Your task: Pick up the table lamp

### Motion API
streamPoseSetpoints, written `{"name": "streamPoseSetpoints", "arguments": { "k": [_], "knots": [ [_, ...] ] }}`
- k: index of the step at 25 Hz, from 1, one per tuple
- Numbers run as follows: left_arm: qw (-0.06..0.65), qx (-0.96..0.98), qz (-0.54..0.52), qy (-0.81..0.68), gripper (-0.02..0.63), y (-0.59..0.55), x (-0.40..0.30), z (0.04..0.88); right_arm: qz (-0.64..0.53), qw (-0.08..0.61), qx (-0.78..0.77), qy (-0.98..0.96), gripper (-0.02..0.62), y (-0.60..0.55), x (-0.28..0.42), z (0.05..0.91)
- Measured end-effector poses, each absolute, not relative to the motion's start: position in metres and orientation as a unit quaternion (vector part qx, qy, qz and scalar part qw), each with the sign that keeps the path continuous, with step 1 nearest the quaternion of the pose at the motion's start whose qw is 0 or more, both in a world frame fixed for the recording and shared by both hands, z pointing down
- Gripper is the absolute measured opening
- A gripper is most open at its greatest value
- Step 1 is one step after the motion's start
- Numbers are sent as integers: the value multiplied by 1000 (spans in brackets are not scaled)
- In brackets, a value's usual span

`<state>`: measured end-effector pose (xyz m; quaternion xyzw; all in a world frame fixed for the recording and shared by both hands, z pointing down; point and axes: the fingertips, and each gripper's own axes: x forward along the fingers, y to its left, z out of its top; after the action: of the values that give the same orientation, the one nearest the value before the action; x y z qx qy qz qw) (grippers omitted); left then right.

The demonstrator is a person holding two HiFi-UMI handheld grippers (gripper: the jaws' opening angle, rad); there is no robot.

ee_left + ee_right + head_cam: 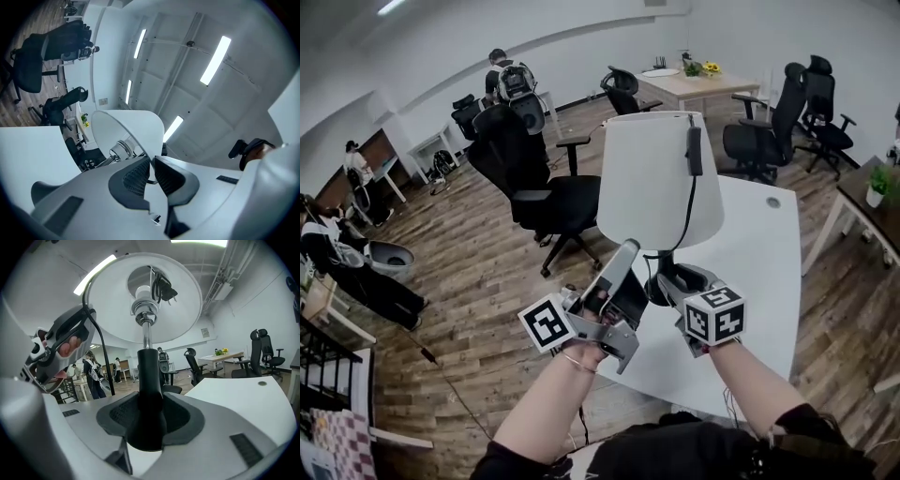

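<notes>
The table lamp hangs in the air above the white table [764, 248]. Its white shade [661, 178] is upright, with a black cord and switch [695, 150] draped over it. My left gripper [625, 255] is shut on the shade's lower rim [149, 151], which shows as a thin white edge between the pads. My right gripper [668, 281] is shut on the lamp's black stem [150, 380], low down near its base. From below, the bulb socket [144, 305] and a plug [162, 287] tucked inside the shade show in the right gripper view.
A black office chair [539, 183] stands left of the table, and more chairs [773, 122] stand behind it. A far desk [703, 84] holds flowers. People [511, 80] stand at the room's left and back. A potted plant [877, 183] sits at the right.
</notes>
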<state>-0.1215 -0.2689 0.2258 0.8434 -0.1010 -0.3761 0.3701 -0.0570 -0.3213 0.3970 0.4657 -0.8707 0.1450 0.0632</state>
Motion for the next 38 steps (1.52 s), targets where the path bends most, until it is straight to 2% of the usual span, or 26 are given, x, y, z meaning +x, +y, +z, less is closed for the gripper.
{"name": "streamPoseSetpoints", "arguments": {
  "k": [19, 26, 38],
  "knots": [
    [307, 869, -385, -49, 35, -112, -49, 174, 113, 32, 438, -891, 173, -190, 7, 340],
    [297, 857, -419, -51, 32, -50, -3, 184, 101, 46, 418, -902, 175, -135, 54, 345],
    [276, 861, -417, -86, 32, 46, 71, 205, 95, 42, 392, -914, 178, -43, 126, 359]
  ]
}}
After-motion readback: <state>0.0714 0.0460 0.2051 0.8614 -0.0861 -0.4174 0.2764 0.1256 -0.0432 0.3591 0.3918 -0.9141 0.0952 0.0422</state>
